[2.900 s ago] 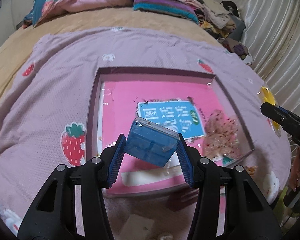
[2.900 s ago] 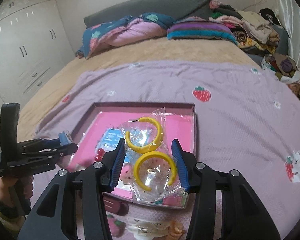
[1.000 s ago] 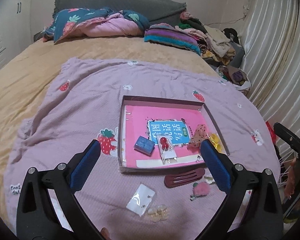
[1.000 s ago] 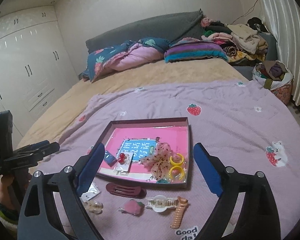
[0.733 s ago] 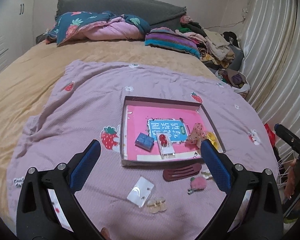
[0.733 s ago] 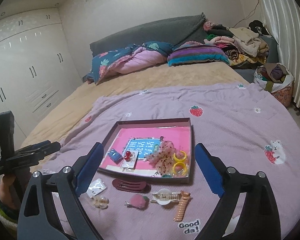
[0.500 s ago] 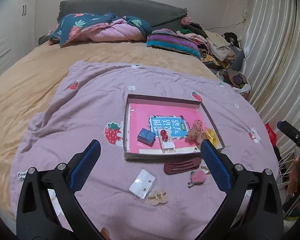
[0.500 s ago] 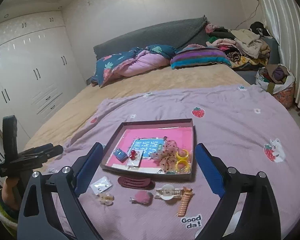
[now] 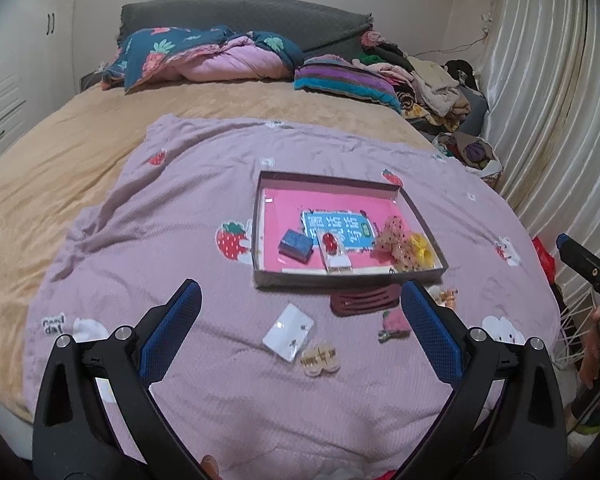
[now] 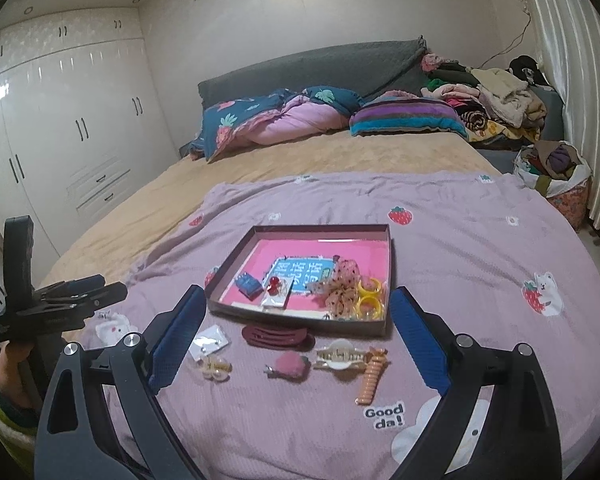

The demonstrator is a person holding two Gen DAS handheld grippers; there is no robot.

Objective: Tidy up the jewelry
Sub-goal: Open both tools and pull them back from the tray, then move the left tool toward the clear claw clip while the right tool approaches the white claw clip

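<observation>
- Grippers: left gripper (image 9: 300,326) and right gripper (image 10: 296,334), both spread and empty, have drawn back from the tray (image 10: 389,268).
- Blue box (image 9: 295,243) and yellow hoop earrings (image 10: 369,296) now lie inside.
- Dark red clip (image 10: 278,337) still waits outside.

Bed: tan sheet (image 10: 300,164) with a lilac strawberry-print blanket (image 10: 460,240) over the near half.
Headboard (image 10: 320,68): grey, at 12 o'clock.
Wardrobe (image 10: 60,120): white, at 9 o'clock.
Curtain (image 9: 548,100): cream, at 2 o'clock.
Clothes pile (image 10: 496,100): at 1 o'clock.
</observation>
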